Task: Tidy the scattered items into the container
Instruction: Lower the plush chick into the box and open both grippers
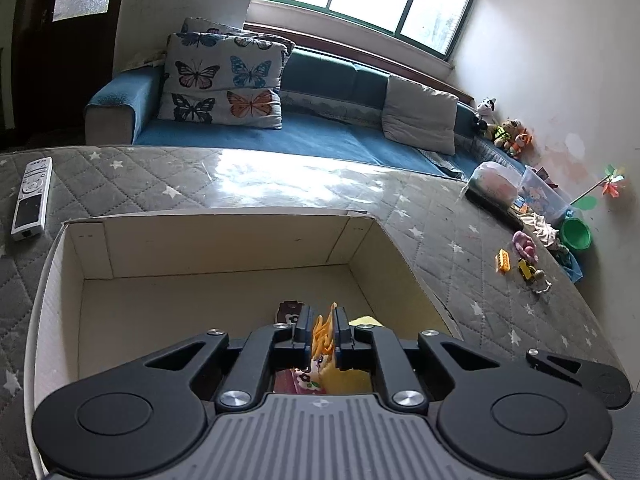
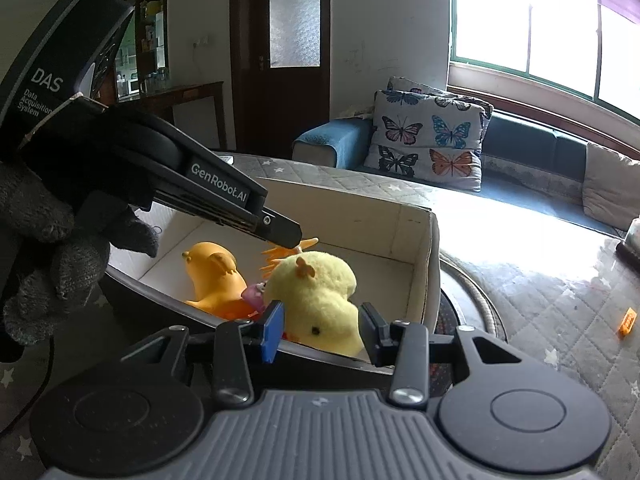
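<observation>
- The desk [image 1: 280,184] has a grey star cover, and a remote [image 1: 32,198] lies on it.
- The box [image 1: 224,244] sits on the desk.
- In the box are a plush chick [image 2: 316,300] and an orange duck [image 2: 214,276].
- The right tongs [image 2: 320,330] are spread wide around the chick.
- The left tongs [image 1: 323,330] pinch a doll [image 1: 322,336] by its orange hair, over the box.
- Small toys [image 1: 520,260] lie far off on the desk.

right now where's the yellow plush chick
In the right wrist view the yellow plush chick lies inside the cardboard box, between the open right tool fingers, beside the orange rubber duck.
</observation>
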Demonstrator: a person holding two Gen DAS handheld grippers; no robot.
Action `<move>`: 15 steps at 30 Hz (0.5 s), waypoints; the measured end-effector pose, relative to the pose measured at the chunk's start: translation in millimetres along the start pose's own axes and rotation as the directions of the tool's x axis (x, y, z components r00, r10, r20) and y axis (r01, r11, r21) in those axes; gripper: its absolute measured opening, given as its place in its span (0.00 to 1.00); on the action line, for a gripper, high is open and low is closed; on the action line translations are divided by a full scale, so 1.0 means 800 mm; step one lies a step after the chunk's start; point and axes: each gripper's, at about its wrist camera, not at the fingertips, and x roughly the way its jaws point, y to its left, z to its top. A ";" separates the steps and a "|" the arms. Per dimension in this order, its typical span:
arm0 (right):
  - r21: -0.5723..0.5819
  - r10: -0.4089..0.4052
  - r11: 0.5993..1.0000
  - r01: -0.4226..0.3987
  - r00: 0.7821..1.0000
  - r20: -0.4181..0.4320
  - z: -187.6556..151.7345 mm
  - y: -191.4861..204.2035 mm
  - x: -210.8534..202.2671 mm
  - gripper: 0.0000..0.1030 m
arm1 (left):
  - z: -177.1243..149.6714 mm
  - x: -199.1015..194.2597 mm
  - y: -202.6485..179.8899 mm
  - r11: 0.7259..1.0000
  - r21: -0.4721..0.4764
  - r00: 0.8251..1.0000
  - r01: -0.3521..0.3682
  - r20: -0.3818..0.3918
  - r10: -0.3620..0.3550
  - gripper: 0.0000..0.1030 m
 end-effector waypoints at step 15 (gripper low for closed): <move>0.043 -0.021 0.999 0.020 0.999 0.026 -0.011 0.001 -0.031 0.47 | -0.017 -0.038 -0.019 0.999 0.015 0.999 -0.033 0.036 0.033 0.28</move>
